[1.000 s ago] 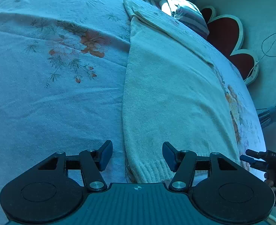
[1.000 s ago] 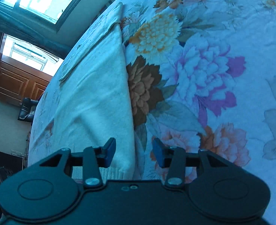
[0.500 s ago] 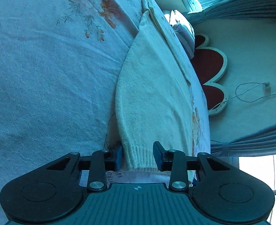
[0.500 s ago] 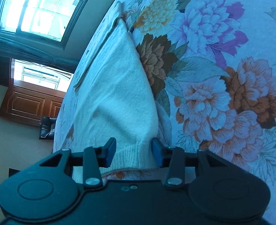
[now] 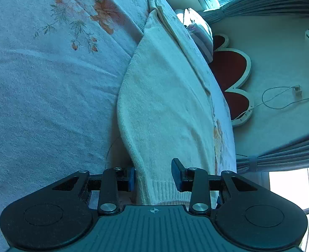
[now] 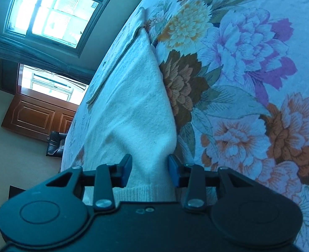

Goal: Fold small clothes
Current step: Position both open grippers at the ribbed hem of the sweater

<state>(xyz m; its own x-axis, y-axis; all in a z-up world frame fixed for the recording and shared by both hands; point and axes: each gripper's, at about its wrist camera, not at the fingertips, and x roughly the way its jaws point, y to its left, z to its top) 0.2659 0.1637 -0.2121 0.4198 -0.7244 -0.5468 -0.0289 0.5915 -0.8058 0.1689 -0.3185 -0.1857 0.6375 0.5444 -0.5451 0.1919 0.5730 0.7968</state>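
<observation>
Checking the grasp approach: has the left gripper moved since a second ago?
Yes. The left gripper advanced toward the sweater; its ribbed hem now sits between the fingers, against the unmoved bedsheet.

We record a bed (image 6: 248, 67) covered by a floral sheet with purple, orange and yellow blooms. Beyond it stands a bright multi-pane window (image 6: 55, 10), and below that a brown panelled wooden door (image 6: 39, 117) with a dark chair (image 6: 55, 143) nearby. On the opposite side we note a red lobed headboard (image 5: 232, 73), gathered curtains (image 5: 280, 155), a pillow (image 5: 198, 27), and a cable (image 5: 280, 98) on the pale wall.
</observation>
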